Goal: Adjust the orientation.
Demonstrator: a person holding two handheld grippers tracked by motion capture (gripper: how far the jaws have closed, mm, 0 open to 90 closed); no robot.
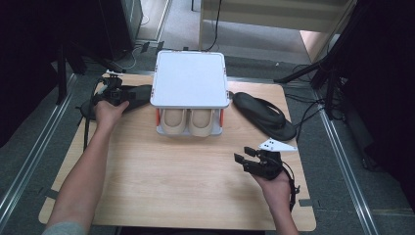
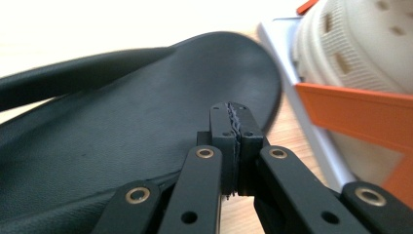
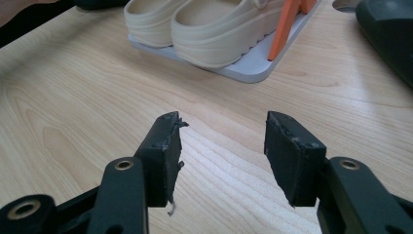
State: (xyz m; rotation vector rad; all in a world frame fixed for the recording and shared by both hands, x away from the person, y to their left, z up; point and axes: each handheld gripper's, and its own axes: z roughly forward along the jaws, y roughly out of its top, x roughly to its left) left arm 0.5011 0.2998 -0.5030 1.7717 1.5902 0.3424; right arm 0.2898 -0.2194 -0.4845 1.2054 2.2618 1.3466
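Note:
A black flip-flop lies at the table's left, beside a white two-level rack. My left gripper rests over it. In the left gripper view the gripper is shut, pads pressed together above the black sole, with nothing seen between them. A pair of beige clogs sits on the rack's lower level. A second black flip-flop lies right of the rack. My right gripper hovers open over bare wood at the front right; its jaws hold nothing and point toward the clogs.
The wooden table has free room in front of the rack. Orange posts carry the rack's top shelf. Dark stands and cables surround the table on the floor, with a tripod leg at the back right.

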